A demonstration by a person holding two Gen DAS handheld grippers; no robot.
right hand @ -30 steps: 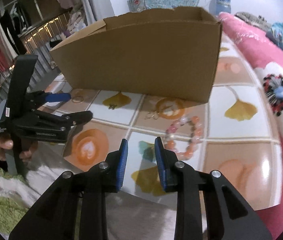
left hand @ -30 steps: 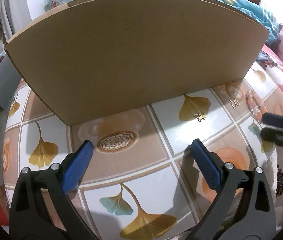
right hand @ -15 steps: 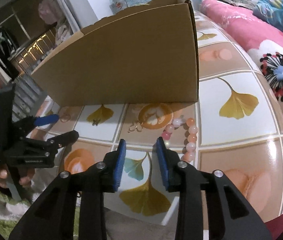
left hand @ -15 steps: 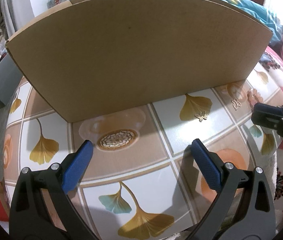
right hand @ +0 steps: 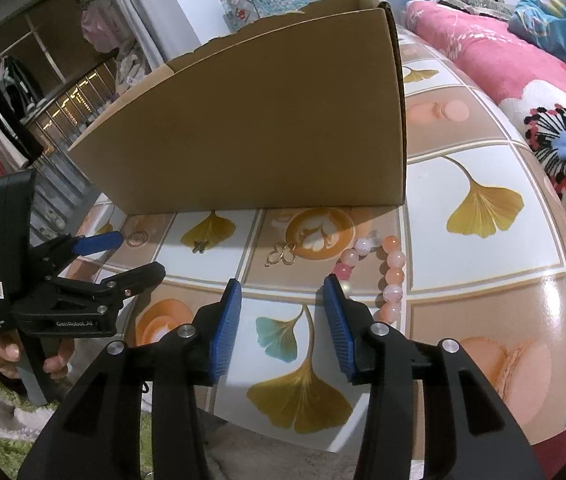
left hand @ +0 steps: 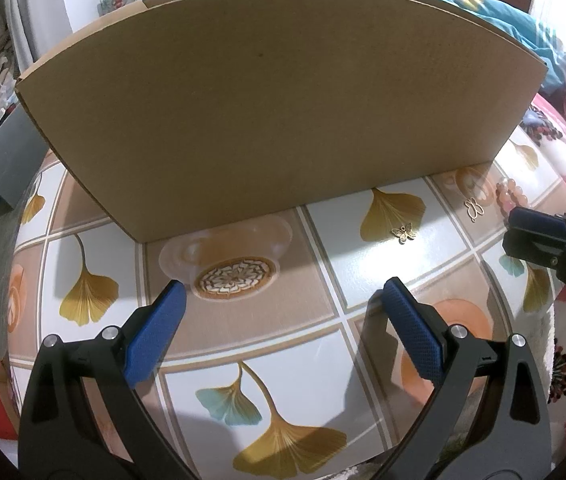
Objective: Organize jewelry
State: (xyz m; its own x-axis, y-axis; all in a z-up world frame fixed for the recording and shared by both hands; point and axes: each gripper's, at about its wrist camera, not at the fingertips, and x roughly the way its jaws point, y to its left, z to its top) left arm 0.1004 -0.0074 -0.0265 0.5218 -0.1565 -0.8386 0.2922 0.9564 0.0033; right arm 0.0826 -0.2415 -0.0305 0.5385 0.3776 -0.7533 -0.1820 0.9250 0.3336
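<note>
A person working a hand-held tool in each hand sets about tidying jewelry laid out on a leaf-patterned surface (right hand: 483, 184) in front of a tall cardboard box (right hand: 267, 120). The right tool (right hand: 282, 312) hangs just short of a pink-and-peach bead bracelet (right hand: 392, 276), its blue jaws having just been opening, parted now with nothing between them; the bracelet lies just off the right-hand jaw, near the box's corner. The left tool (left hand: 281, 328) is held over the surface with its jaws wide apart and empty, a round patterned piece (left hand: 235, 278) lying just beyond its left jaw beside a clear shallow dish (left hand: 223, 242). A small gold butterfly charm (left hand: 403, 233) and a looped gold earring (right hand: 281, 254) rest on the surface between the two tools, apart from each other. The step in hand looks to be the approach to the bracelet. The next move probably calls for lowering the right tool so the jaws straddle one strand of beads, closing gently lest the round beads roll free, then lifting it clear of the box's high wall.
</note>
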